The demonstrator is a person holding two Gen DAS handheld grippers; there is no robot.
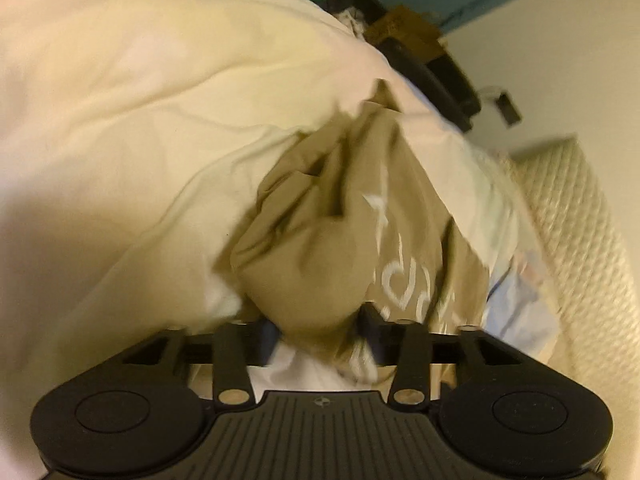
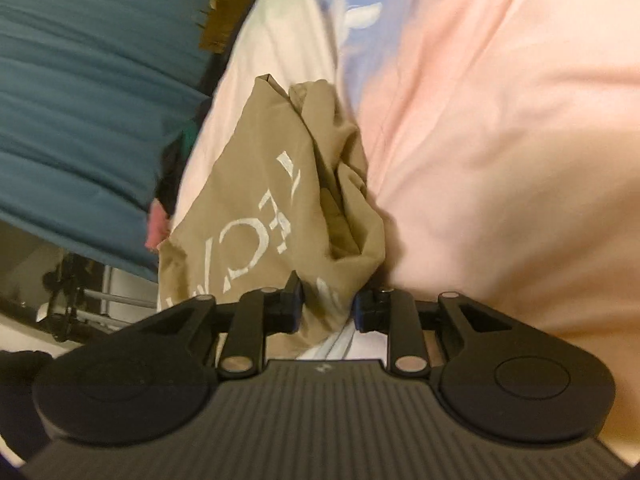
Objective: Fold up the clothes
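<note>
Khaki-tan cotton garment with white printed lettering (image 1: 344, 232) lies crumpled in a loose heap on a pale cream bedsheet (image 1: 132, 92) covering a bed. Folds are irregular and bunched; the lettering is creased and only partly legible in both views.

Left gripper (image 1: 320, 320): black two-finger unit, seen from the left wrist view. Its fingers (image 1: 370, 314) stand apart, with a rounded lump of the tan fabric bulging between them. The pads do not visibly press on the cloth; condition recorded as released, fabric lying in the gap. The picture is blurred at this spot.

Right gripper (image 2: 326, 304): black unit with blue-edged fingers (image 2: 294, 294), seen from the right wrist view. A lower fold of the same garment (image 2: 276, 200) hangs into the gap between the fingers. A narrow space shows beside the right-hand finger, and the cloth sits against the left-hand one. Whether the pads are clenched on the fabric I cannot tell.

Surroundings: a blue-and-white patterned patch of bedding (image 2: 352, 28) lies beyond the garment. A teal pleated curtain (image 2: 80, 100) hangs at the bed's edge in the right wrist view. A white quilted textured cover (image 1: 572, 216) lies beside the sheet in the left wrist view. A dark bed frame edge (image 1: 432, 68) runs along the far side
</note>
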